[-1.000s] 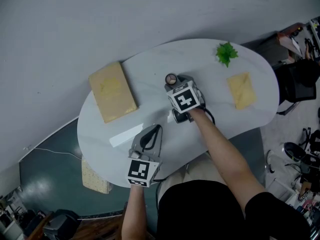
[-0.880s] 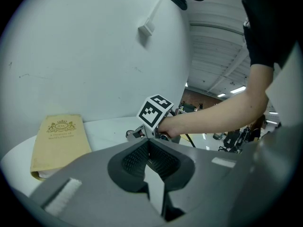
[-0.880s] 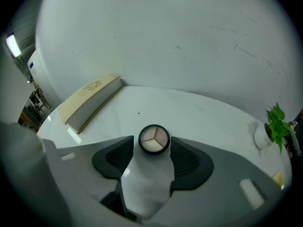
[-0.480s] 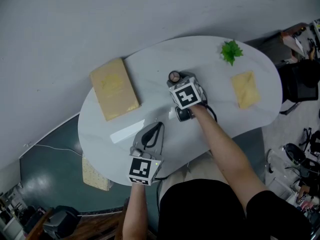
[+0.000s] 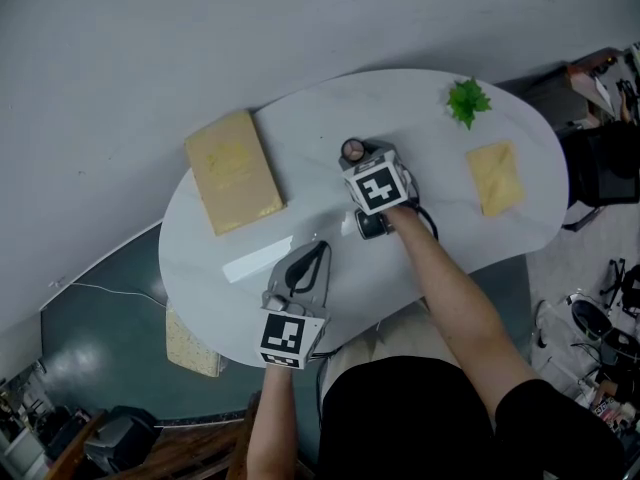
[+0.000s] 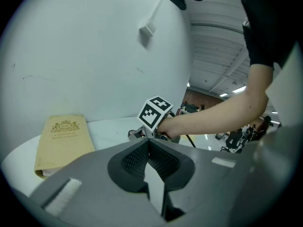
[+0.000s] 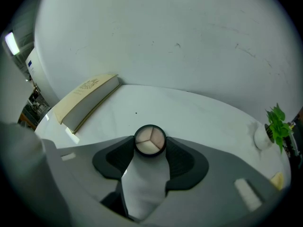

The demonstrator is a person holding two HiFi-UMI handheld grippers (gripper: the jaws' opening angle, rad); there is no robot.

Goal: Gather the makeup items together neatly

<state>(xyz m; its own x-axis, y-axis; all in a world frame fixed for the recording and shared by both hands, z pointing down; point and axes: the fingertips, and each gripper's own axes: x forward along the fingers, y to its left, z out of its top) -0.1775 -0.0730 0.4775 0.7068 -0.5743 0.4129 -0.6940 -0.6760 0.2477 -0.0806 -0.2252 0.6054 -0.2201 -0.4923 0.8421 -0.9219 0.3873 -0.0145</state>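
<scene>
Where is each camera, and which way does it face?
Head view: on the head, facing down at the white oval table; both arms show.
Left gripper view: on the left gripper, facing across the table; shut jaws show.
Right gripper view: on the right gripper, tilted down; jaws grip a black round compact.
Shared: the tan book.

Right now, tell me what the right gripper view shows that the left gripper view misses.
Right gripper view only: a round compact gripped by the right claw, and a green plant. Left gripper view only: the shut, empty left claw, the other gripper's marker cube, the person's forearm. Both: the tan book on the white table.
</scene>
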